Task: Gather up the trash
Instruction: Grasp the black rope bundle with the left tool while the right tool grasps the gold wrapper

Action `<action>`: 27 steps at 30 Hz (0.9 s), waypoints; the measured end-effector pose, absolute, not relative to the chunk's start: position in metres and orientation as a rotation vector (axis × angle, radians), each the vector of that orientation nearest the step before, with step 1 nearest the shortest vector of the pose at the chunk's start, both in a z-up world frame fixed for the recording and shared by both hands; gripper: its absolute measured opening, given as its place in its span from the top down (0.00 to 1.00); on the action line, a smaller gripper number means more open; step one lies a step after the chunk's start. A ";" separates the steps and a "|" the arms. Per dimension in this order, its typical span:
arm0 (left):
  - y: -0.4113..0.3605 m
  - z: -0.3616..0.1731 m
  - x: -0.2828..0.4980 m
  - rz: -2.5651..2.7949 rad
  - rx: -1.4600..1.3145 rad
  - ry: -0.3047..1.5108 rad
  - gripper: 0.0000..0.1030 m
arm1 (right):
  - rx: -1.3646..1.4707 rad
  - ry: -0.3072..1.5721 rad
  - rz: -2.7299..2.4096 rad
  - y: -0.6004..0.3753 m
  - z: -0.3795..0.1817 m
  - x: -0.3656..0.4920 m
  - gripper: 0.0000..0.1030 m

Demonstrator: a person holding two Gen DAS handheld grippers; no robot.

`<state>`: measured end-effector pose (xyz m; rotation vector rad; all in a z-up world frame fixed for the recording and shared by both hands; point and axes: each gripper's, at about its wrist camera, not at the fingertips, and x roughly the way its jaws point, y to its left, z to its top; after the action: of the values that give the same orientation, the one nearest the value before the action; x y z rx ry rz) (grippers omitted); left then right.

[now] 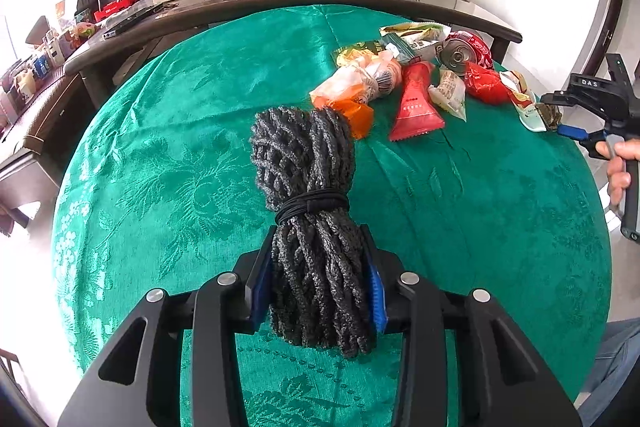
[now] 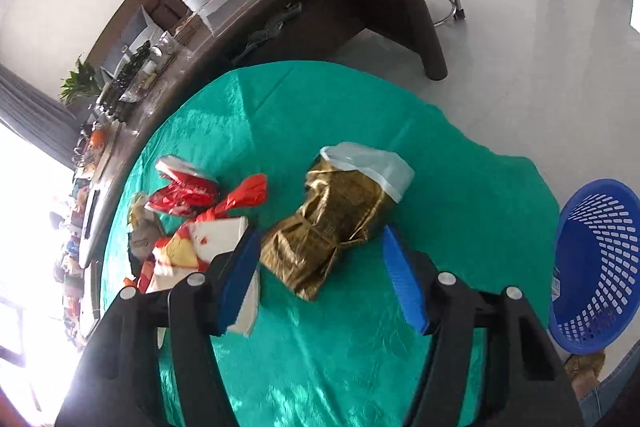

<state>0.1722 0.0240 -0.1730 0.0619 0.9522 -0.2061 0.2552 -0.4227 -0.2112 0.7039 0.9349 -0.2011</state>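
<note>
Table point(image 1: 168, 155): round, draped in glossy green damask cloth with a woven floral pattern.

Left gripper point(image 1: 318, 291): black frame, ribbed blue pads pressed against both sides of a mesh bundle point(image 1: 308, 187), a dark grey knotted net rolled into a thick skein and cinched by a black elastic band.

Trash pile point(image 1: 416, 79), far right of the cloth: crinkled orange film bag, flat red sachet with serrated hem, red foil wrapper, white-and-green snack packets, dented red drink can point(image 1: 466, 49) lying on its side. Printing too small to read.

Right gripper point(image 2: 320, 267): jaws spread, straddling a crumpled gold foil wrapper point(image 2: 332, 223) without touching it; translucent plastic at its far end. "DAS" lettered on the gripper body.

Basket point(image 2: 600, 267): blue perforated plastic, on the floor beside the table.
</note>
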 end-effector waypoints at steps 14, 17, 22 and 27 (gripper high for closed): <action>0.028 -0.174 0.166 -0.249 0.009 0.984 0.61 | 0.283 0.821 0.063 -0.395 -0.156 0.211 0.57; 0.026 -0.171 0.163 -0.270 0.002 0.985 0.61 | 0.157 0.914 0.330 -0.351 -0.144 0.194 0.57; 0.011 -0.175 0.164 -0.284 -0.007 0.993 0.61 | -0.092 1.015 0.546 -0.254 -0.168 0.173 0.55; 0.002 -0.175 0.159 -0.254 0.053 0.974 0.24 | -0.088 0.980 0.473 -0.224 -0.200 0.174 0.25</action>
<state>0.1593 0.0023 -0.1747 0.0532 0.9743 -0.2543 0.1737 -0.2241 -0.1998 -0.0881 0.9799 0.4732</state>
